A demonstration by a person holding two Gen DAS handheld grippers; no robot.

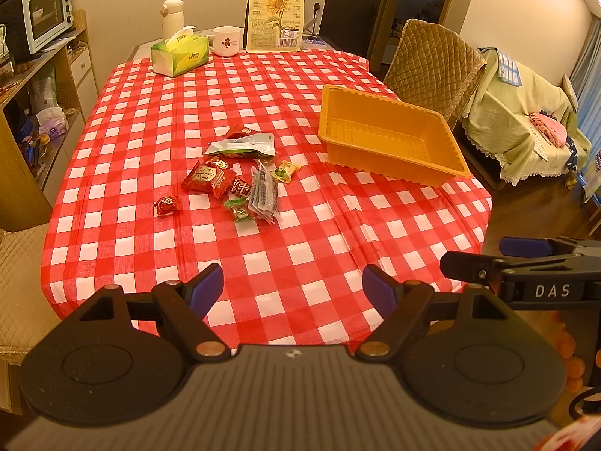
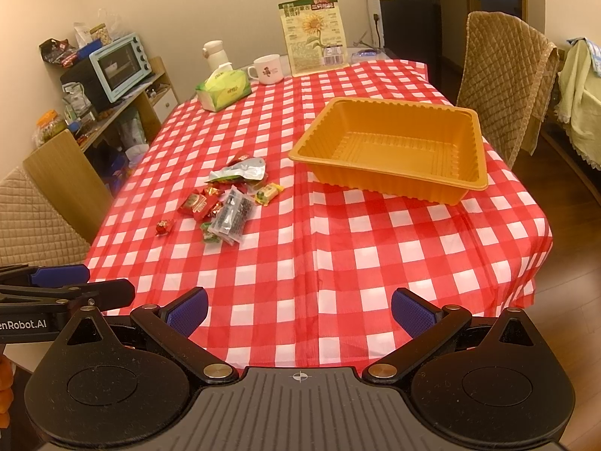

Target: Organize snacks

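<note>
My left claw point(image 1: 293, 293) and right claw point(image 2: 298, 312) are wide apart, holding nothing. The snacks point(image 1: 240, 176) lie far ahead on the worktop point(image 1: 300, 255), left of the orange tray point(image 1: 390, 143).

**Counter Surface and Contents**

The counter point(image 2: 338, 263) was covered by a red-and-white checked cloth. An orange tray point(image 2: 390, 188) sat right of centre. A loose pile of snack packets point(image 2: 229, 203) lay left of it, apart. A tissue box point(image 2: 223, 92), mug point(image 2: 267, 69) and upright sunflower-seed bag point(image 2: 313, 35) occupied the far edge.
</note>
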